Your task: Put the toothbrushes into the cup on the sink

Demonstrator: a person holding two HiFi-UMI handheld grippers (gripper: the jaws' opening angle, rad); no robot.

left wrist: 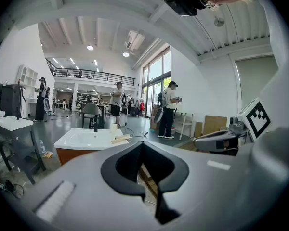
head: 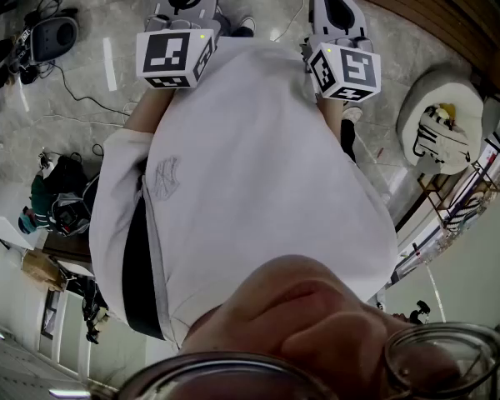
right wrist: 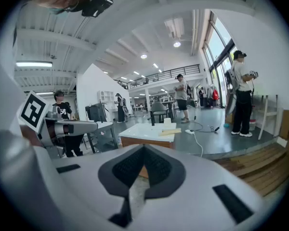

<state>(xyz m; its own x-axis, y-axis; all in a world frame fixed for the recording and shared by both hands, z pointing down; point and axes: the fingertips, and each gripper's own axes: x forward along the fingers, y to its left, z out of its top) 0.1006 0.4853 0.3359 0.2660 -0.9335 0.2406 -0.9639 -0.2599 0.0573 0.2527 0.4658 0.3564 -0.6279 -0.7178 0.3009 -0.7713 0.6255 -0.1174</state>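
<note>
Our left claw point(left wrist: 142, 144) and right claw point(right wrist: 144, 147) are both pressed together, gripping nothing. Well ahead we see the sink point(left wrist: 82, 139), a cup point(left wrist: 113, 126) on it, and a person point(left wrist: 169, 110) beyond.

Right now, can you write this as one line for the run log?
task: not begun | left hand-held gripper: shut, empty | right hand-held gripper: shut, empty | toothbrushes: lying on sink, beside cup

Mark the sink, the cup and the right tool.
sink point(left wrist: 83, 139), left gripper view, white basin top.
cup point(left wrist: 113, 127), left gripper view, its side wall.
right tool point(right wrist: 144, 148), right gripper view, between shut fingertips.
</note>
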